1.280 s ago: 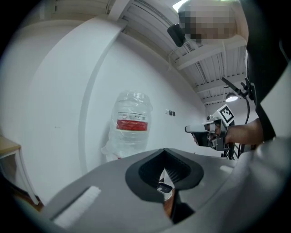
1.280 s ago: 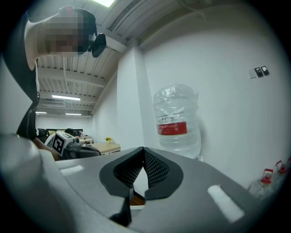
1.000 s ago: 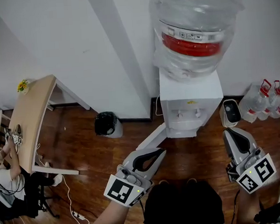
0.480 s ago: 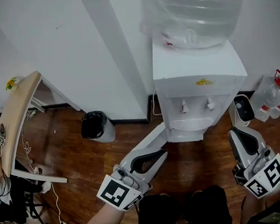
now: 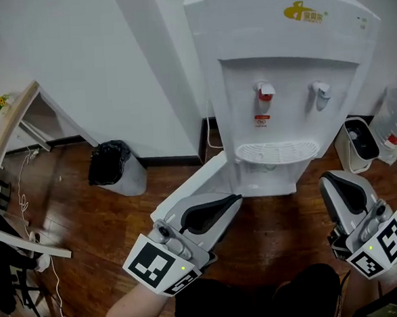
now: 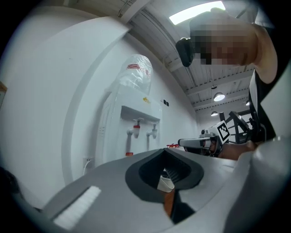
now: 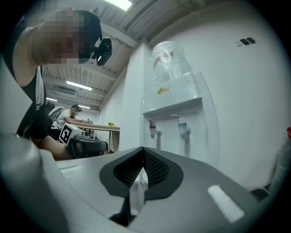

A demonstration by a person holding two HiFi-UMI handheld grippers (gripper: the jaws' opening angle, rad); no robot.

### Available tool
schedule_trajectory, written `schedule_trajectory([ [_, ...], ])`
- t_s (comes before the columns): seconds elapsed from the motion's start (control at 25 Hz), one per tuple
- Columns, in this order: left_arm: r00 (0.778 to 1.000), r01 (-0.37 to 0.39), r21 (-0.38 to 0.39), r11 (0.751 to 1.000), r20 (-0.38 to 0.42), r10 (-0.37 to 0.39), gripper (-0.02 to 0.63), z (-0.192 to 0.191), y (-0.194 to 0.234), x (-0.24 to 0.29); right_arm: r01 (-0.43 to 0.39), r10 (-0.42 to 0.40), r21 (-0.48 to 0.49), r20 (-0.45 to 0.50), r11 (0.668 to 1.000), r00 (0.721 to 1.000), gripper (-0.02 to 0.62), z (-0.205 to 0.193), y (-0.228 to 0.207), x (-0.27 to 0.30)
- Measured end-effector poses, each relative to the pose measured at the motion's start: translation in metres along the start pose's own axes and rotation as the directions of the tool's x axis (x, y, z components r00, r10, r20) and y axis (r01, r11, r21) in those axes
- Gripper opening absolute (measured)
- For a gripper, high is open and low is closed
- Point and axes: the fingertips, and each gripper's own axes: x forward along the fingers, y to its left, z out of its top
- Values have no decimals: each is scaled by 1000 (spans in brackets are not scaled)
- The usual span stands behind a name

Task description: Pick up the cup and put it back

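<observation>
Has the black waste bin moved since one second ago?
No. The black waste bin stands by the same wall skirting, left of the white water dispenser.

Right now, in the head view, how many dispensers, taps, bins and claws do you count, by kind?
Dispenser: 1
Taps: 2, red tap and pale tap
Bin: 1
Claws: 2, left claw and right claw
Total: 6
</observation>
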Motion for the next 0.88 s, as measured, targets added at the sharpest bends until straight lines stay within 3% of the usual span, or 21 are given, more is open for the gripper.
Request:
schedule_trajectory([
  [0.16,999,-37,9,999,-32,37,1,-49,0,-1,-13,13,-4,9,1000,1000,2,-34,-6,-1],
  [0.4,993,-99,-58,993,-66,95,1,-103,-3,-1,-19,19,28,-10,999,1000,2,-82,-19,-1],
  [0.64,991,-95,-32,995,-98,91,1,-123,-5,-2,-16,17,52,-12,998,1000,2,-107,-33,1],
  [0.8,981,-159,-97,982,-131,146,1,-146,2,-6,-34,35,58,-23,998,999,3,-123,-34,2],
  [0.88,981,-147,-114,983,-145,130,1,-155,2,-4,-40,43,60,-39,997,998,22,-137,-37,5],
])
